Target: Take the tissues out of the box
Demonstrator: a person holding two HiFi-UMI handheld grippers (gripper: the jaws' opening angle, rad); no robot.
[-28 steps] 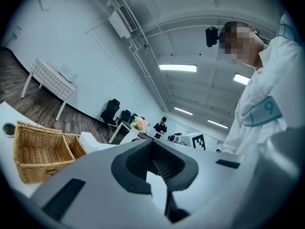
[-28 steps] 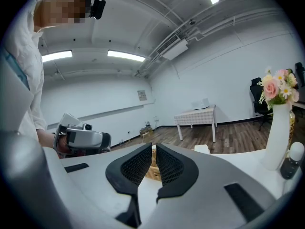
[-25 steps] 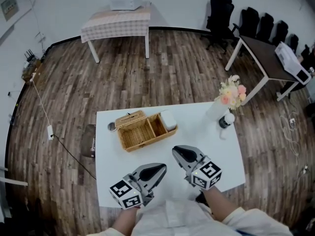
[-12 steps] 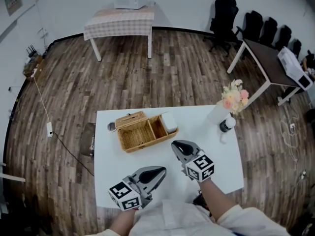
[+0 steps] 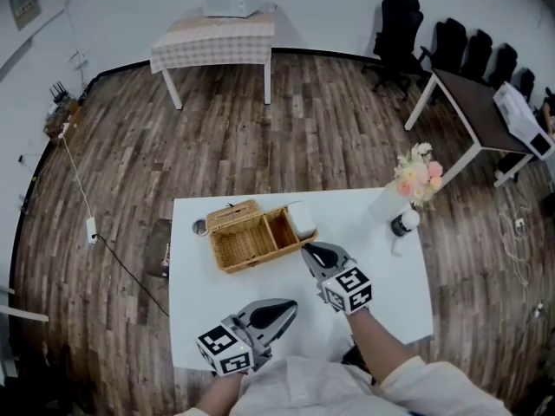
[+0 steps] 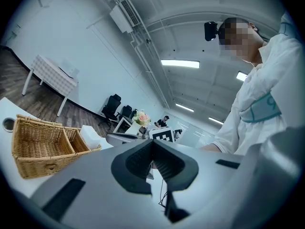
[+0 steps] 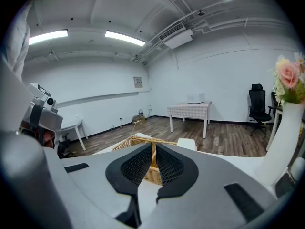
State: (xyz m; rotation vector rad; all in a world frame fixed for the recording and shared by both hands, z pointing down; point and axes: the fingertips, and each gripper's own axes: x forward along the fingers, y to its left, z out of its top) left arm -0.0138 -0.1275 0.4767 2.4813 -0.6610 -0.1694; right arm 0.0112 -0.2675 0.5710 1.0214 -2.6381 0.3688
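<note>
Right gripper view: right gripper (image 7: 154, 146), jaws together and empty, hides much of the wicker box (image 7: 126, 142); left gripper (image 6: 153, 144) also closed.

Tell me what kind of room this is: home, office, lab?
Most likely an office or lab-style workroom, not a home. There is a row of black office chairs along the wall, a dark desk beside them, a cloth-covered side table, and bare strip lights on a high ceiling.

A vase of pink flowers (image 5: 416, 176) is standing at the far right corner of the white table (image 5: 386, 280), a dark-capped bottle (image 5: 401, 224) sitting just beside it on the right edge. A small round object (image 5: 200, 228) is lying near the far left corner.
</note>
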